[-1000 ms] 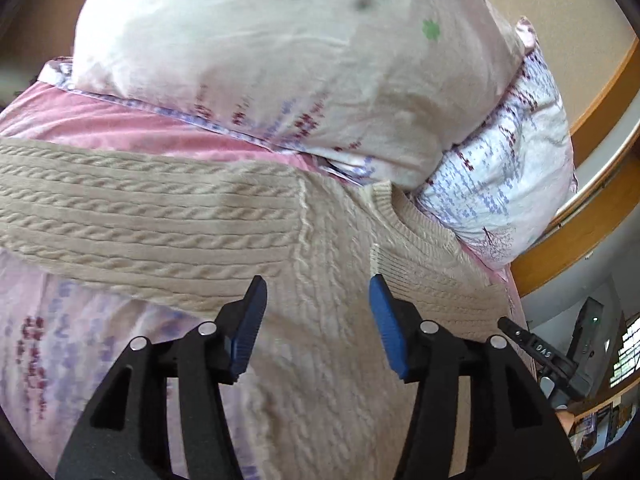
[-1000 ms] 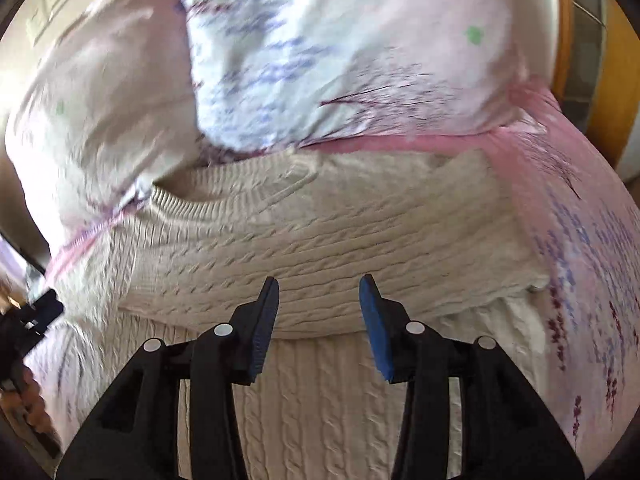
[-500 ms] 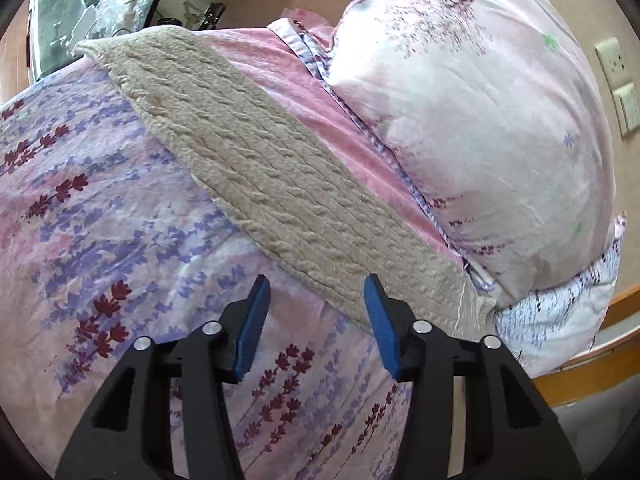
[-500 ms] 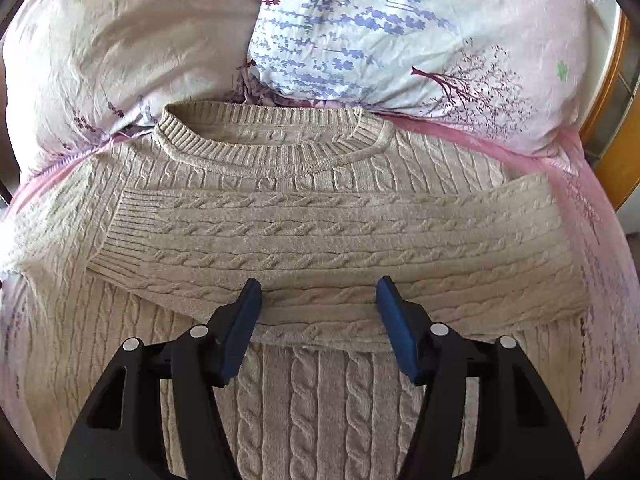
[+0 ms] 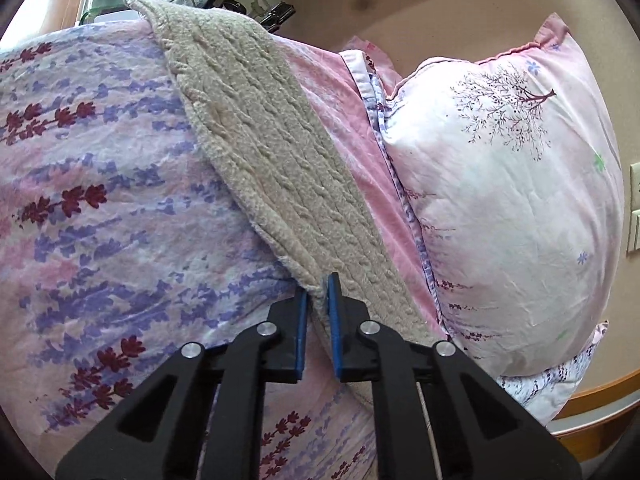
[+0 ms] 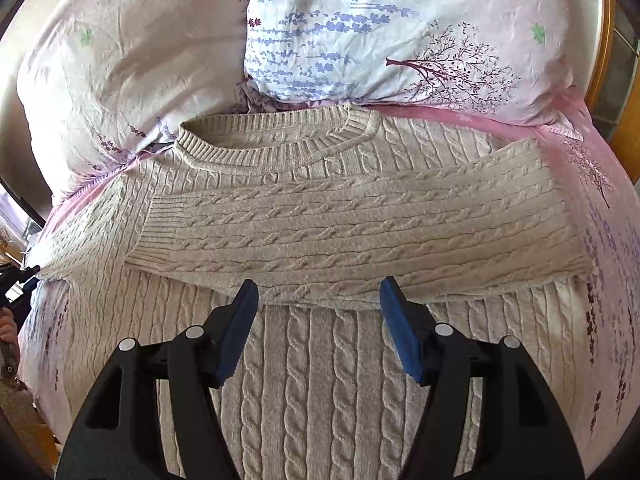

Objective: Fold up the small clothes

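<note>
A beige cable-knit sweater [image 6: 320,360] lies flat on the floral bedspread [image 5: 100,200], collar at 12 o'clock against two pillows [image 6: 360,32]. One sleeve [image 6: 352,240] is folded across the chest, its cuff toward 9 o'clock. The left gripper [image 5: 317,300] has its fingers nearly closed, pinching the edge of the other sleeve [image 5: 272,152], which stretches toward 11 o'clock. The right gripper [image 6: 318,300] hovers over the sweater body with fingers wide apart, holding nothing. Bare bedspread shows at 3 and 9 o'clock beside the sweater. No readable writing.
</note>
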`<state>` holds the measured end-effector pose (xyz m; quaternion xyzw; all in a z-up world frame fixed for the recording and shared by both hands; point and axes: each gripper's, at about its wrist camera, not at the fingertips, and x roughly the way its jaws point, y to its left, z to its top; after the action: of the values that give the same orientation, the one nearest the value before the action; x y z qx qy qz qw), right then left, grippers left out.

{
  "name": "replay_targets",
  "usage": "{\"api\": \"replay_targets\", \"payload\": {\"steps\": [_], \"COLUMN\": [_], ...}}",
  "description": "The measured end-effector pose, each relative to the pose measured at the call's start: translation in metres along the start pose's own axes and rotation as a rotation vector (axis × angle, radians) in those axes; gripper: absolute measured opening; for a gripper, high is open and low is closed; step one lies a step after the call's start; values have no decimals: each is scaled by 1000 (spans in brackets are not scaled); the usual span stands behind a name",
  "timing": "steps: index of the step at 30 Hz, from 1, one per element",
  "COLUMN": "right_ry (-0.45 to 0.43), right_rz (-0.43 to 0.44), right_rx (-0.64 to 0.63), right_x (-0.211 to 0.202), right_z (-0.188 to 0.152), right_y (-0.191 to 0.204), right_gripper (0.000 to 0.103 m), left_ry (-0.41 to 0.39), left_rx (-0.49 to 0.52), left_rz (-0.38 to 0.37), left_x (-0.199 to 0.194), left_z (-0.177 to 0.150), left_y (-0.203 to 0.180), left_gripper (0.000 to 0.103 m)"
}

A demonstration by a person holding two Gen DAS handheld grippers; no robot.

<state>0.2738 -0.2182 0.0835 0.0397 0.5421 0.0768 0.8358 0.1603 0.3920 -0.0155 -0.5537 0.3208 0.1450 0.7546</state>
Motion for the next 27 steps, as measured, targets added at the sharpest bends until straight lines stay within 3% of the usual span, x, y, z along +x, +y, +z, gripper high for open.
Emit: {"api": "replay_targets", "payload": {"steps": [3, 6, 10, 13, 15, 18, 21, 25, 27], "right_ry": [-22, -46, -73, -73, -65, -56, -46, -47, -48], "right_rz": [14, 21, 25, 25, 26, 29, 27, 16, 18], "right_rx": [11, 38, 82, 104, 110, 120, 132, 139, 144], "right_x": [-12, -23, -32, -34, -32, -29, -27, -27, -26], "right_z": [0, -2, -5, -9, -13, -17, -20, -22, -23], "right_y": [-8, -22, -42, -52, -57, -61, -67, -74, -74], "right_gripper": [65, 66, 71, 71, 71, 71, 71, 71, 71], "left_ry": [-53, -54, 38, 158, 236, 363, 498, 507, 453], "left_rx": [63, 154, 312, 404, 459, 523, 507, 442, 412], "left_rz": [-25, -124, -291, -409, -450, -404, -305, -298, -278], "left_x": [-10, -18, -11, 7, 29, 71, 111, 110, 101], "left_z": [-5, -24, -80, -139, -177, -236, -271, -264, -246], "left_y": [-26, -67, -136, -175, -193, -202, -186, -167, -161], "left_gripper": [6, 6, 6, 6, 6, 6, 7, 13, 26]}}
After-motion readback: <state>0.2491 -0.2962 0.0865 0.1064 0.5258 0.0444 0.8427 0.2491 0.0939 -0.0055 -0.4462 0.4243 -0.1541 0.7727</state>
